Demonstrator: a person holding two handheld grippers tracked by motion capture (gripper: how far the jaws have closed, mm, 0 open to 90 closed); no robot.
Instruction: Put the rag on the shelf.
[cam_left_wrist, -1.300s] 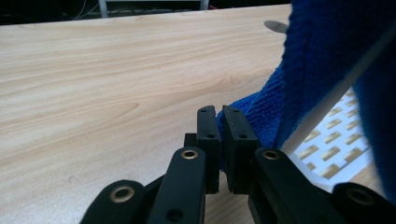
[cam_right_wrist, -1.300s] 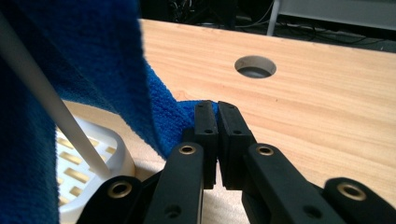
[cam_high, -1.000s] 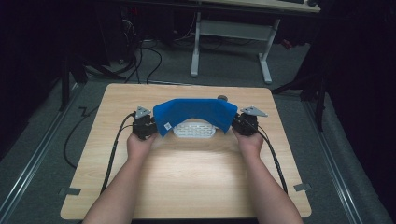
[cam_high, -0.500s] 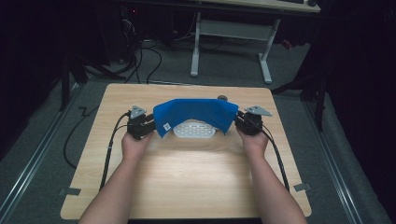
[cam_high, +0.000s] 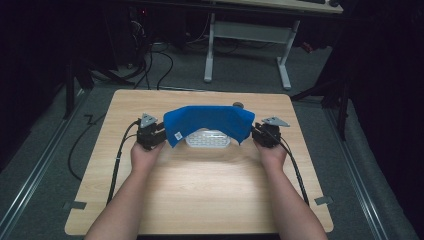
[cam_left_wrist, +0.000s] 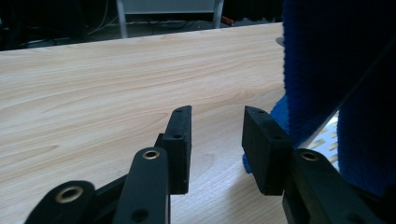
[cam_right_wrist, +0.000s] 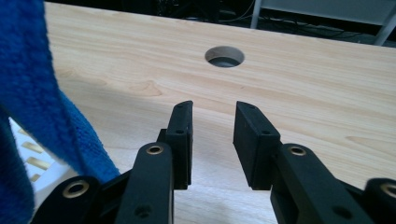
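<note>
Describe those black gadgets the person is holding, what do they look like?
Each gripper, left and right, is black, with a grey three-cornered plate on top and a black cable trailing back. Close up, two flat rectangular jaws sit on arms with brass-ringed pivots. The forearms are bare, no sleeves.

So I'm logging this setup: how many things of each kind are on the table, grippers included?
Blue cloths: 1, the cloth draped over the tray
White trays: 1, the tray with slots
Grippers: 2, the left gripper and the right gripper, both open
Total: 4
</note>
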